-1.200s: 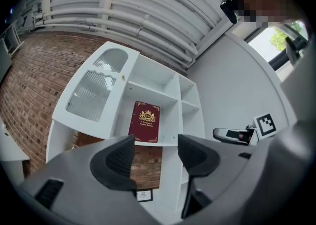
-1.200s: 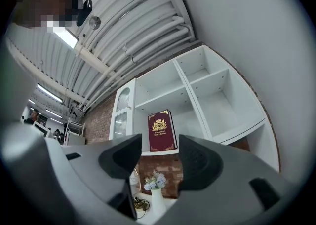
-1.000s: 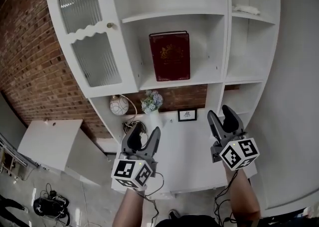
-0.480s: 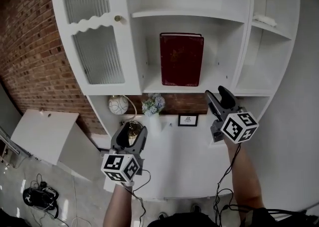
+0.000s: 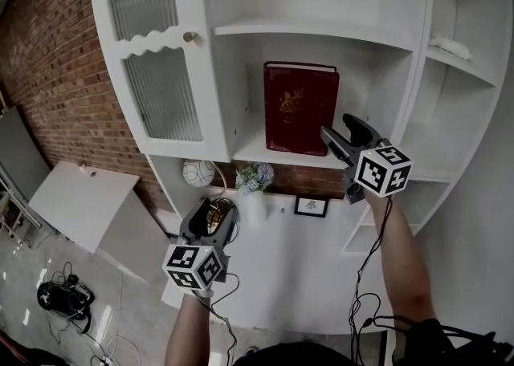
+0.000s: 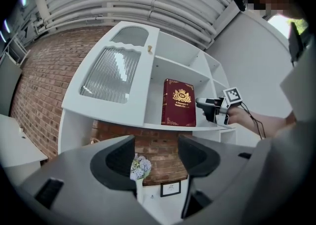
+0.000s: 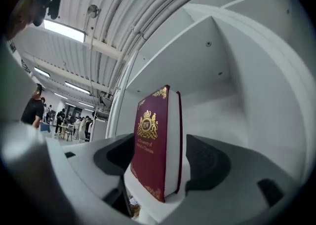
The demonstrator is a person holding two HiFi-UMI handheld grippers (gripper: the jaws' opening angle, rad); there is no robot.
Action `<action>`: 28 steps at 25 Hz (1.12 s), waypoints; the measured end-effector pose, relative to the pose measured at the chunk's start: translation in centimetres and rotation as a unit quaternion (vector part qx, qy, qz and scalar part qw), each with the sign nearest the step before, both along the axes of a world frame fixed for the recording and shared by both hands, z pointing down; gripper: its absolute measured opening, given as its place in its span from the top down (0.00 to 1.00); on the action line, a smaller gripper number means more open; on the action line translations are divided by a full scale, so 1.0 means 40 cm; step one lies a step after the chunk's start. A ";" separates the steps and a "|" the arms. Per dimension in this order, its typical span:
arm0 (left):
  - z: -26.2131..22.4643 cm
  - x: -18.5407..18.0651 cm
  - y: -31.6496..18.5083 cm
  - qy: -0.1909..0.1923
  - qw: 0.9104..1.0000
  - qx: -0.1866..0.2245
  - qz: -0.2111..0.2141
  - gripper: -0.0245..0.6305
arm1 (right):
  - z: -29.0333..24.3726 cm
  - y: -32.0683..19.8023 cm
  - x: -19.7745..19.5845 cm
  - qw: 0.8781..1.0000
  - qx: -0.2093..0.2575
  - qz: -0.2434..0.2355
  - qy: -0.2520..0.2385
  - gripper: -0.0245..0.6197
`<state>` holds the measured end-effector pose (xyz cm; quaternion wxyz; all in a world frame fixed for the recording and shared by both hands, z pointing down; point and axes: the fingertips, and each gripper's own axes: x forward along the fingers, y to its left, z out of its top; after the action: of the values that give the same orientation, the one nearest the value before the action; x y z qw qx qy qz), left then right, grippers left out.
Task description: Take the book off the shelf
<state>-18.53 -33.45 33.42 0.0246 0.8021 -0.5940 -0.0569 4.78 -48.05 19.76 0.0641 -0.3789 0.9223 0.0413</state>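
My right gripper [image 5: 339,133] is up at the shelf [image 5: 255,148]. Its jaws are opening. The book [image 7: 153,145] stands between them, but the pads do not squeeze it. I can see a gap next to the right jaw. The left jaw is very near the red cover, and I cannot tell if it touches.

My left gripper [image 5: 213,213] hangs low, well away from the shelf. Its jaws are apart and it has nothing in them.

The book [image 5: 299,107] stands up straight on the shelf, with its gold cover facing out to the room. My right gripper is at its bottom right corner, by the front edge of the shelf.

There is open room on both sides of the book. There is more on the left than on the right, where the white side wall [image 5: 405,91] is near. A board [image 5: 321,31] sits above the book with some space under it.

A door [image 5: 157,91] with wavy glass is to the left. Under the shelf are flowers [image 5: 253,178], a round ball [image 5: 195,173], a small picture [image 5: 311,206] and a brick wall [image 5: 48,75]. None of them are in the way of the book.
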 end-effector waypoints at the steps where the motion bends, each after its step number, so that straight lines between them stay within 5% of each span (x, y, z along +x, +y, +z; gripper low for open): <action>1: -0.001 0.001 -0.004 0.001 1.000 0.001 -0.004 0.57 | -0.003 -0.014 -0.009 1.000 -0.005 -0.011 0.005 0.47; 15: 0.026 -0.024 -0.011 0.022 0.999 -0.012 -0.043 0.57 | -0.004 -0.125 -0.107 0.993 -0.037 -0.100 0.044 0.34; 21: 0.035 -0.036 0.011 0.028 0.998 -0.018 -0.050 0.57 | 0.007 -0.118 -0.117 0.992 -0.023 -0.096 0.076 0.46; 28: 0.042 -0.038 0.042 0.029 0.998 -0.025 -0.054 0.57 | -0.007 -0.055 -0.111 0.993 -0.022 -0.096 0.059 0.56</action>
<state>-20.06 -31.76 35.09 0.0587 0.7661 -0.6366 -0.0671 0.32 -50.25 19.49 0.0048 -0.2872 0.9571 0.0373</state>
